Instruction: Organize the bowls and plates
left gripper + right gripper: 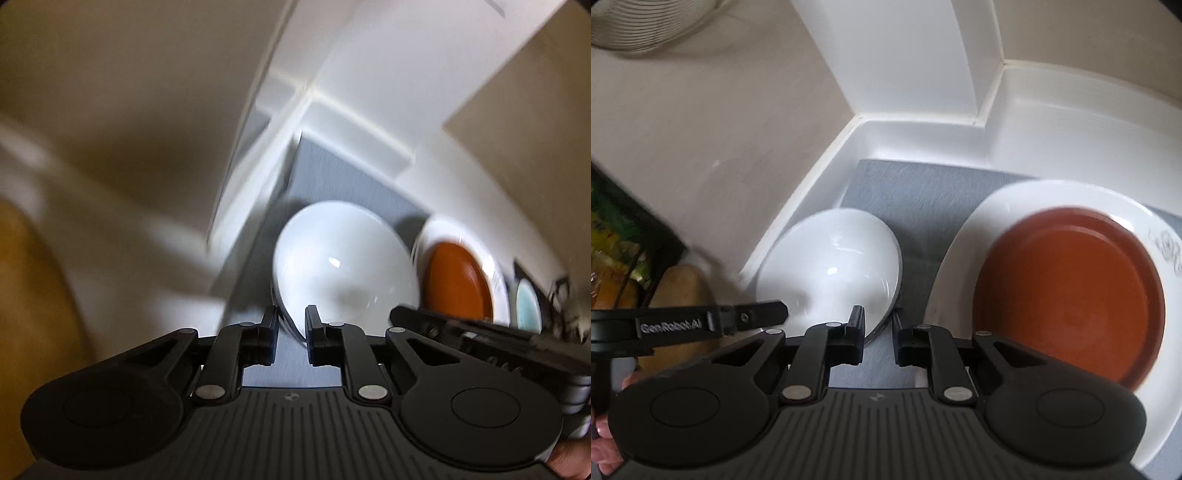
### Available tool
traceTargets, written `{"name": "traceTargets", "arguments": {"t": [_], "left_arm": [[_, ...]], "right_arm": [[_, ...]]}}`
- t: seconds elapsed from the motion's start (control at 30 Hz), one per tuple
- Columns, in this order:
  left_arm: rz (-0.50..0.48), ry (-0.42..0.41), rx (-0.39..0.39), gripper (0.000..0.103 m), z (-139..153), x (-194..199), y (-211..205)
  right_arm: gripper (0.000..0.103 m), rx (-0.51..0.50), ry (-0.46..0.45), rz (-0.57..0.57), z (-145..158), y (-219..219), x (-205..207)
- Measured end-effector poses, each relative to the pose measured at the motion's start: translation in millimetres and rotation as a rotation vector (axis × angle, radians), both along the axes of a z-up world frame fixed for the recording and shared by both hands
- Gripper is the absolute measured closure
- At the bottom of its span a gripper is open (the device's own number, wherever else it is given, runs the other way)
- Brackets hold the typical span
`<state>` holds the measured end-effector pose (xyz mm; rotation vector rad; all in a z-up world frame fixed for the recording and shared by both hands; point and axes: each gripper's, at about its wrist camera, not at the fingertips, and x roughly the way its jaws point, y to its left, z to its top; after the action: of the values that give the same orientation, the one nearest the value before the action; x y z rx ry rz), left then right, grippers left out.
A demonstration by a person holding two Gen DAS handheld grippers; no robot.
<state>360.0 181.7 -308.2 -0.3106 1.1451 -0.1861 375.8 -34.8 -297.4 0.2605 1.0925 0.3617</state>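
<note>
Glazed white, the bowl (831,266) sits tilted on the grey mat (923,192), beside the plates (1067,295). We judge it stiff, slippery and breakable. Both our grippers, left (291,332) and right (879,332), pinch its near rim, the best hold.

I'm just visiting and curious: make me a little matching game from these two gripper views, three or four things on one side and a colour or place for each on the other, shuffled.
Things:
1. bowl
2. small plate
3. large plate
4. mat

Descriptions:
A. blue-grey, lying under the dishes
B. plain white, its near rim between both grippers' jaws
C. reddish-brown, resting on another plate
D. white with a dark pattern on its rim, under another plate

Pairs: 1-B, 2-C, 3-D, 4-A
</note>
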Motion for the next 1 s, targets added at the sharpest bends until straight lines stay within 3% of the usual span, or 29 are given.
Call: {"name": "traceTargets", "arguments": {"t": [0.17, 0.4, 0.53, 0.63, 0.77, 0.87, 1.0], "left_arm": [[-0.021, 0.011, 0.015, 0.087, -1, -13, -1], [0.006, -0.029, 0.044, 0.087, 0, 6, 4], [0.0, -0.003, 0.004, 0.087, -5, 17, 6], [-0.014, -0.016, 0.03, 0.093, -3, 11, 5], [-0.021, 0.027, -0.011, 0.093, -5, 3, 9], [-0.035, 0.015, -0.011, 0.093, -8, 0, 8], [0.009, 0.082, -0.061, 0.09, -26, 8, 9]], "right_arm": [[0.086, -0.029, -0.002, 0.041, 4, 4, -17], [0.079, -0.015, -0.009, 0.008, 1, 1, 2], [0.075, -0.022, -0.012, 0.004, 0, 6, 9], [0.077, -0.049, -0.013, 0.017, 3, 9, 7], [0.082, -0.034, 0.02, -0.007, 8, 4, -5], [0.078, -0.039, 0.019, 0.009, 6, 6, -10], [0.075, -0.067, 0.029, 0.03, 0, 13, -6]]}}
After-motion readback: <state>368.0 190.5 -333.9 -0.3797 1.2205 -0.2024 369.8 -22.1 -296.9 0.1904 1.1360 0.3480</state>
